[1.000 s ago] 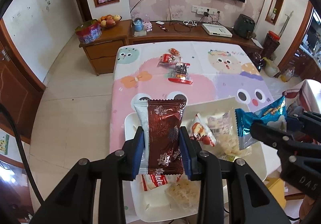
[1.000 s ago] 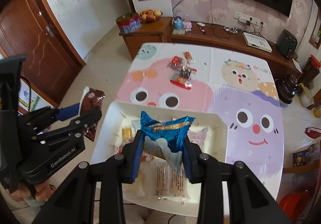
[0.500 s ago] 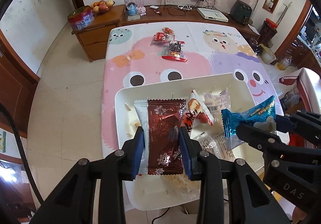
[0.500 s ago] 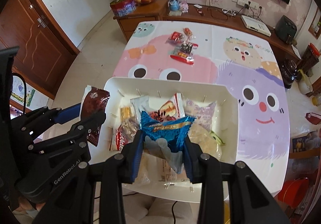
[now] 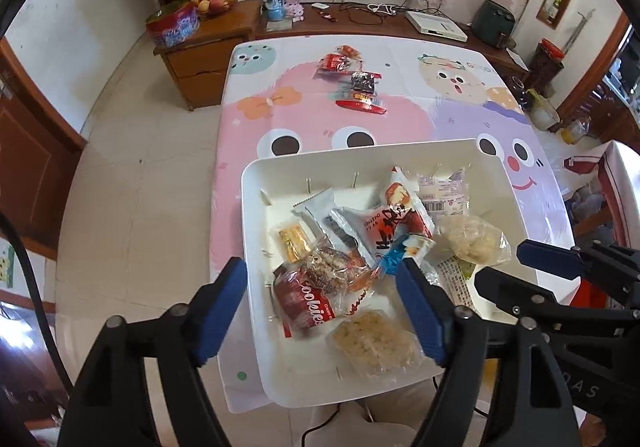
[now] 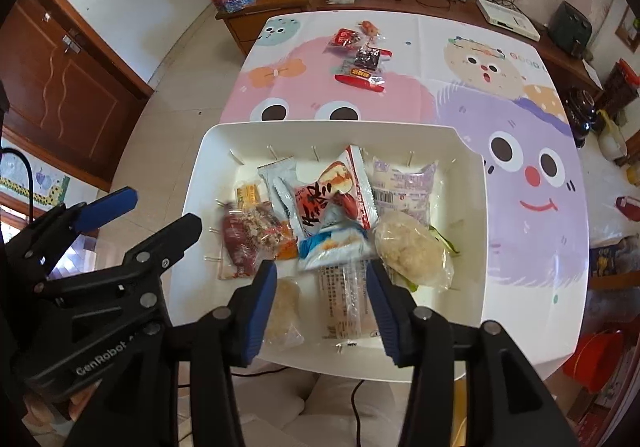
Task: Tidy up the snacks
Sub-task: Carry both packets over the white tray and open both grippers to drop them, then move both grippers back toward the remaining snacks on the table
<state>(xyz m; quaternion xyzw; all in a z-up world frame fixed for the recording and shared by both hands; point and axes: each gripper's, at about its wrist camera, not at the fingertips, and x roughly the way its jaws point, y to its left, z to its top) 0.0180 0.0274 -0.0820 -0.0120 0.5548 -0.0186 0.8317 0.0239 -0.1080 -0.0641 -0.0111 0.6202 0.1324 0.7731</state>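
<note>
A white tray (image 5: 256, 183) (image 6: 468, 207) sits at the near edge of the table and holds several snack packets. My left gripper (image 5: 320, 279) is open and empty above the tray's near left part. My right gripper (image 6: 322, 275) is open and empty above the tray's near middle. The dark red packet (image 6: 236, 243) lies blurred at the tray's left side; I cannot pick it out in the left wrist view. The blue packet (image 6: 332, 243) (image 5: 394, 257) lies blurred in the tray's middle. Several small snacks (image 5: 356, 83) (image 6: 362, 61) lie on the far part of the table.
The table wears a cartoon-face cloth (image 5: 460, 87) (image 6: 500, 95). A wooden sideboard (image 5: 360, 19) stands behind it with a fruit bowl (image 5: 216, 1), a red tin (image 5: 172, 25) and a white box (image 5: 436, 27). Tiled floor (image 5: 140, 187) lies to the left.
Both grippers have opened. The dark red packet has left my left gripper and the blue packet my right one; both are now in the tray.
</note>
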